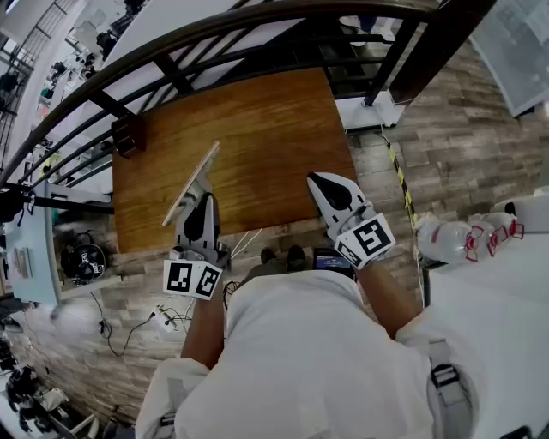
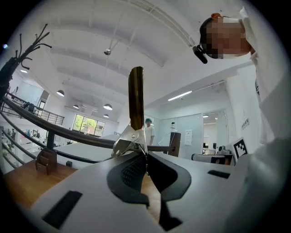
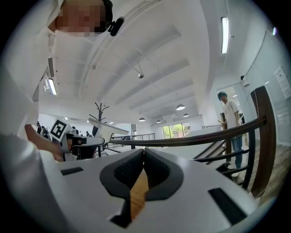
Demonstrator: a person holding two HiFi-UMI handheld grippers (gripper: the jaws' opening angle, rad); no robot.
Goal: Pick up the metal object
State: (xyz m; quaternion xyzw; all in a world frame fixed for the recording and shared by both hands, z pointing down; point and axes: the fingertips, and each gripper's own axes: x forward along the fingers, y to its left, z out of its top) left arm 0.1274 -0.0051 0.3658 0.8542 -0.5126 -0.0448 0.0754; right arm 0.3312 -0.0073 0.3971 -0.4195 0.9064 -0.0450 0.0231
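A thin wooden board (image 1: 190, 184) with a metal clip (image 2: 129, 139) at its lower end stands tilted up above the near left part of the wooden table (image 1: 266, 120). My left gripper (image 1: 202, 195) is shut on the metal clip, and the board (image 2: 136, 95) rises edge-on straight out of the jaws in the left gripper view (image 2: 145, 157). My right gripper (image 1: 316, 179) hovers over the table's near right edge. It is shut with nothing between its pads (image 3: 143, 152).
A small dark wooden stand (image 1: 127, 135) sits at the table's far left corner. A dark curved railing (image 1: 257, 21) runs behind the table. Plastic bottles (image 1: 467, 238) lie on a white surface at the right, and cables (image 1: 163, 317) trail on the floor at the left. A person (image 3: 229, 118) stands beyond the railing.
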